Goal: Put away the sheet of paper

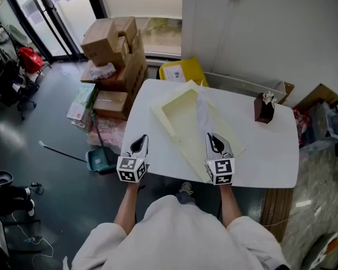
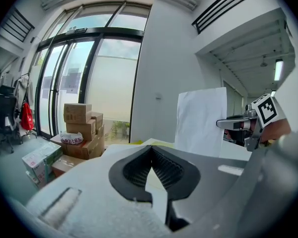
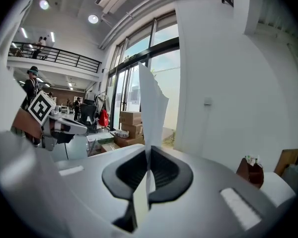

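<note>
A white sheet of paper [image 1: 203,112] stands upright over the white table [image 1: 265,151], its lower edge clamped in my right gripper [image 1: 216,141]. In the right gripper view the sheet [image 3: 152,108] rises straight up out of the closed jaws [image 3: 149,152]. From the left gripper view the same sheet [image 2: 201,120] shows broadside, with the right gripper [image 2: 238,124] at its right edge. My left gripper [image 1: 139,144] hovers at the table's near left edge, apart from the paper. Its jaws [image 2: 151,150] meet with nothing between them.
A large cream-coloured tray [image 1: 180,114] lies slanted on the table under and left of the paper. A small brown holder [image 1: 264,108] stands at the table's far right. Stacked cardboard boxes [image 1: 115,44] and a yellow box [image 1: 183,71] sit on the floor beyond the table.
</note>
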`<state>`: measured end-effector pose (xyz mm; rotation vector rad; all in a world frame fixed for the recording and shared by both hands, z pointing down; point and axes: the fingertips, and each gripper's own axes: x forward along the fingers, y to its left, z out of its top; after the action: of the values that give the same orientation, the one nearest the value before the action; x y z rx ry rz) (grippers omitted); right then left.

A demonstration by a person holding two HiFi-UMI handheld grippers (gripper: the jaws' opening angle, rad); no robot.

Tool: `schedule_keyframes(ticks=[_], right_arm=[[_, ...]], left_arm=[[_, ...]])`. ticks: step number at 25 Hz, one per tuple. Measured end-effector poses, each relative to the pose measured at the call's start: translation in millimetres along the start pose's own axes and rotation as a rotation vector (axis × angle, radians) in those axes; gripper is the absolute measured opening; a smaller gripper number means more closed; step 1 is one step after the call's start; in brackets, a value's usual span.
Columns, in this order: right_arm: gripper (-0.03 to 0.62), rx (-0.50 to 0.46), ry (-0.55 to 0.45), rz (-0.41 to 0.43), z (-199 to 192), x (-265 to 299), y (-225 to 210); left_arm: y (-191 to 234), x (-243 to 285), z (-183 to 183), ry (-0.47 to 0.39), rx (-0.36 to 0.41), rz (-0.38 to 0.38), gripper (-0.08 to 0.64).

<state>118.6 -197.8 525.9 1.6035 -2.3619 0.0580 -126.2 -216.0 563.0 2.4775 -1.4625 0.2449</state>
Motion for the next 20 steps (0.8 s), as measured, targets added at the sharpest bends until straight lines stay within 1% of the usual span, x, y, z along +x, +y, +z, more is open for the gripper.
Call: schedule_keyframes(ticks=[5,10,14,20], right_arm=[[0.002,0.018,-0.02,0.061,5,25,-8],[0.002,0.04,-0.052,0.13,15,45,-7],[0.002,0.07,-0.065,0.171,13,57,-7],[0.002,0.132,-0.044,0.206,1,60,0]], left_arm=[[2,8,9,0.0,0.004,0.055,0.002],[6,9,11,0.011,0.002,0.114,0.002],[4,12,7,0.017,0.002,0.138,0.002],[3,13,-2,0.032,-0.012,0.15,0.002]])
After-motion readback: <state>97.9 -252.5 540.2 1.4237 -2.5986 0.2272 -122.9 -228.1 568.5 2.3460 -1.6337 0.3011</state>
